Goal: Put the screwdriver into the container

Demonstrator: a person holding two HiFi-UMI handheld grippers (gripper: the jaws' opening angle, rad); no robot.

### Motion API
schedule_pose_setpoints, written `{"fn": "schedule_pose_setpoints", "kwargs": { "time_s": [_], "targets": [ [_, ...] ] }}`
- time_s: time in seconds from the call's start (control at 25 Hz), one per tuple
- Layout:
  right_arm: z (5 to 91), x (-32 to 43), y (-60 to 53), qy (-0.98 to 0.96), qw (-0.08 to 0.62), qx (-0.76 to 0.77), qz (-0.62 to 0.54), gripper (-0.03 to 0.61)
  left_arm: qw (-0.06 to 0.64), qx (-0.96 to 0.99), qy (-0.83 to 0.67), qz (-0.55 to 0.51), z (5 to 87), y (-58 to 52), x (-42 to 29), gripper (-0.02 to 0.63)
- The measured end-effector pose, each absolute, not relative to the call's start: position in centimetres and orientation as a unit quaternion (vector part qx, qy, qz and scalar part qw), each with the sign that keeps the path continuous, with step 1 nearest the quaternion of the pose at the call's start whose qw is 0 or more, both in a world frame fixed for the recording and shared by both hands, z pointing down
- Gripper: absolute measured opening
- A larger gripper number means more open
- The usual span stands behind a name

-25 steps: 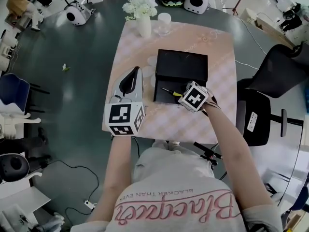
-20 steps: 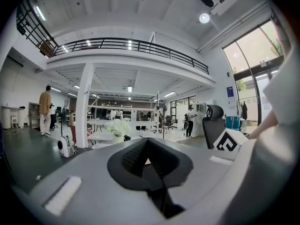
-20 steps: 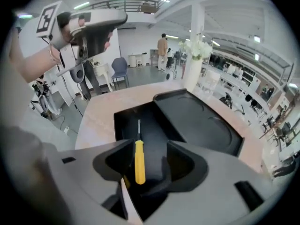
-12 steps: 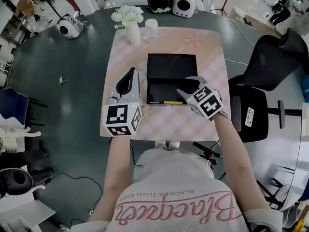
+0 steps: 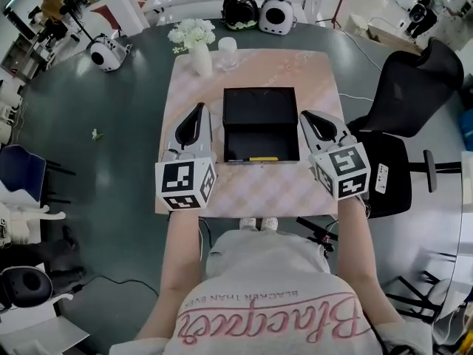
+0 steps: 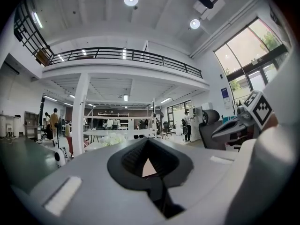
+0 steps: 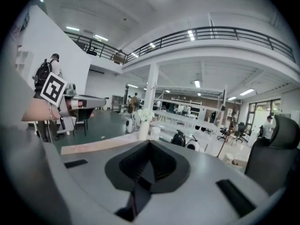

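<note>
Room: big open hall with a dark floor; a pink checked table [image 5: 251,191] stands in it.
Container [image 5: 260,124]: black, open, at the table's middle.
Screwdriver [image 5: 255,158]: yellow handle, lying inside the container along its near wall.
Left gripper [image 5: 199,108]: just left of the container, jaws clenched, empty.
Right gripper [image 5: 304,114]: just right of the container, jaws closing shut with nothing between them.
Vase [image 5: 201,56]: white flowers, beyond the container's far left corner.

The left gripper [image 6: 149,149] is pointing level into a big hall, its jaws pressing together on nothing. A pink sliver, probably the table [image 6: 148,168], is showing through their dark notch. A white pillar [image 6: 79,111] is standing under a railed balcony [image 6: 126,55].
</note>
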State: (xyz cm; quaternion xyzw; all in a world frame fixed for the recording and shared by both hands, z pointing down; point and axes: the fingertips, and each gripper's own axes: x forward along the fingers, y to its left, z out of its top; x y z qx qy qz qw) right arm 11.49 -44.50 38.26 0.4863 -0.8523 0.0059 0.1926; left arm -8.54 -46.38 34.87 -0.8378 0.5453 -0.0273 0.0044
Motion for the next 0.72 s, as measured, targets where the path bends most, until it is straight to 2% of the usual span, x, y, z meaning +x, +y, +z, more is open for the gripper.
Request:
{"fn": "schedule_pose_setpoints", "kwargs": {
  "time_s": [0.24,0.72],
  "targets": [
    [31.6,13.9,-43.1,-0.822,0.103,0.557,-0.053,0.005,0.045,-0.835,0.548,-0.020,32.2,-45.8,-8.7,0.004],
    [26.7,14.8,-41.8,-0.806,0.074,0.577,-0.113,0.005,0.105,-0.825,0.555,0.006,27.0,-44.7,-9.3,0.005]
  ]
}}
